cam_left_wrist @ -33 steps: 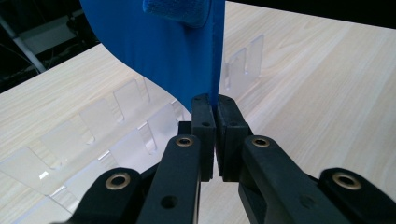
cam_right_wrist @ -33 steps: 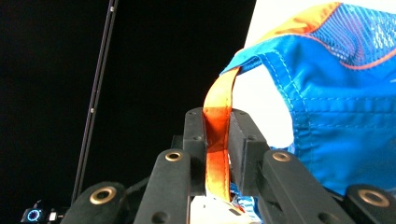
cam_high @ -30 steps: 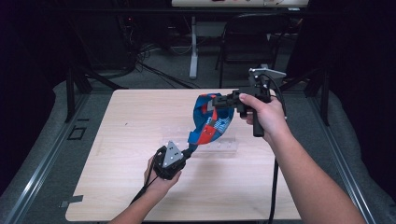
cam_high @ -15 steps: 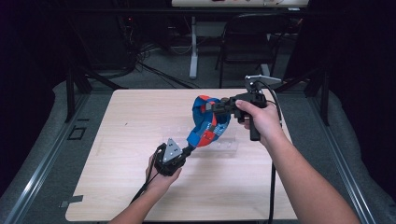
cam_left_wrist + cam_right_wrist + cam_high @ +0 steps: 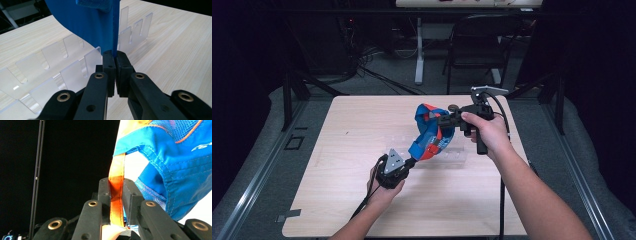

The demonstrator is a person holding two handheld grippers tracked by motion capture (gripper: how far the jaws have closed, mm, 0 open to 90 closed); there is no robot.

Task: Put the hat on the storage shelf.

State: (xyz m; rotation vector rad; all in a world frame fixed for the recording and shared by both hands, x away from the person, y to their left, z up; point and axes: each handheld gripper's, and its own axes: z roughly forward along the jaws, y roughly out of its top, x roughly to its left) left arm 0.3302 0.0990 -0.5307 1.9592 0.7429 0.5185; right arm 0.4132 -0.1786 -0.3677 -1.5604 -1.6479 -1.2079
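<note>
Item: blue-and-orange garment (image 5: 429,132), held above the table (image 5: 337,200), right of centre, stretched between two grippers.

Left gripper (image 5: 408,162): near end, low over the table; jaws pressed together on the garment's blue edge (image 5: 113,37).

Right gripper (image 5: 443,120): far end, raised; jaws clamped on the orange strap (image 5: 116,192).

Clear rack (image 5: 452,152): slotted acrylic dividers, lying on the table directly under and just behind the garment.

Status, as judged: pick-up done, both ends secured, cloth lifted and spread out but twisted. Remaining: straightening or folding, then setting it down; neither looks begun. Final resting place cannot be told.
</note>
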